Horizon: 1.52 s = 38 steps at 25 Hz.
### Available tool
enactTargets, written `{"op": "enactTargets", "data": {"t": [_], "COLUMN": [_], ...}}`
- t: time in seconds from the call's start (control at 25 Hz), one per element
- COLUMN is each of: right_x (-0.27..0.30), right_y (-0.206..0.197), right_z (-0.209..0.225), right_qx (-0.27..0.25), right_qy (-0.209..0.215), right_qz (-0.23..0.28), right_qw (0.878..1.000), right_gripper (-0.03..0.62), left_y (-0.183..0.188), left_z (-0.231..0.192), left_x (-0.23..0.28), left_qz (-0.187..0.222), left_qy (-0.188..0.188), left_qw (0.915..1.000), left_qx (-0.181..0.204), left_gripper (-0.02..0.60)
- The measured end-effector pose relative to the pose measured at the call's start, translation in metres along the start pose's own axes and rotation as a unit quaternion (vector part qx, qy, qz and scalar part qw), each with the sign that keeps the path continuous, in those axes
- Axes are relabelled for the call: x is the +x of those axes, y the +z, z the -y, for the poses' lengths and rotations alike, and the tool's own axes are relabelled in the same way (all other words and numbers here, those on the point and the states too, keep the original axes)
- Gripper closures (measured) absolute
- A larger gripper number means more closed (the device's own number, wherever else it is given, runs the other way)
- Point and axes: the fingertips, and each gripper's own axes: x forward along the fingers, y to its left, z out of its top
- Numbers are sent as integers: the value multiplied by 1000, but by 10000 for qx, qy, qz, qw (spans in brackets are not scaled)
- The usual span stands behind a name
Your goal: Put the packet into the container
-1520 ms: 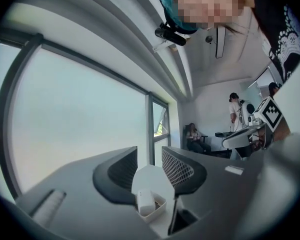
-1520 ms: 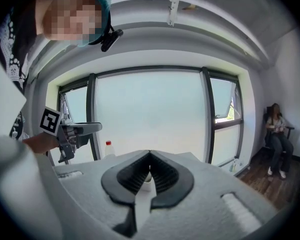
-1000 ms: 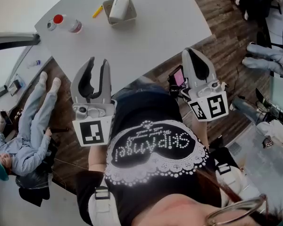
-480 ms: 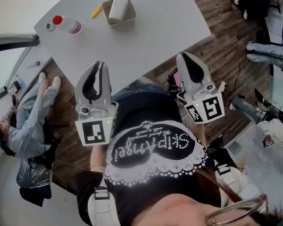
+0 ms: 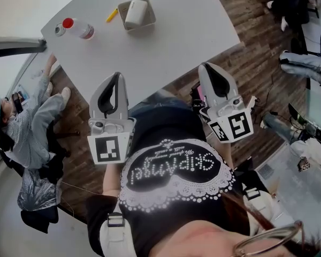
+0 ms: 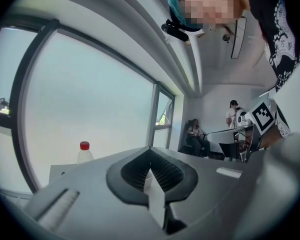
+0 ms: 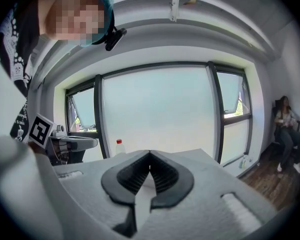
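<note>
Your left gripper (image 5: 116,76) has its fingers pressed together with nothing between them, and so does your right gripper (image 5: 210,67). In the head view both sit at mid-frame, by the lower edge of the counter (image 5: 166,42). The packet (image 5: 135,12) lies inside the container (image 5: 150,19) near the top of the frame, well apart from both pairs of fingers. A red-capped bottle (image 5: 79,29) sits left of the container.

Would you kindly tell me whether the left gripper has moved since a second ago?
Yes. The left gripper has closed its jaws on nothing and edged slightly right along the table edge.
</note>
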Motion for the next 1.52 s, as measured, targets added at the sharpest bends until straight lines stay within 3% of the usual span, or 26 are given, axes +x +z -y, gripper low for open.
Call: {"op": "enactTargets", "data": {"t": [0.48, 0.92, 1.52], "right_x": [-5, -16, -20], "right_y": [2, 3, -6], "right_z": [5, 9, 11], "right_qx": [-60, -122, -38], "right_qy": [-75, -171, -184], "right_qz": [-17, -84, -271], "right_qw": [10000, 9997, 9995], "right_gripper": [593, 594, 593], "left_y": [-2, 16, 15], "left_z": [1, 0, -7], "left_x": [0, -3, -6], "left_qz": [-62, 208, 209], "left_qy": [-21, 23, 95], "left_qw": [9999, 9997, 9996], "left_qx": [-76, -121, -139], "left_gripper": [577, 577, 577]}}
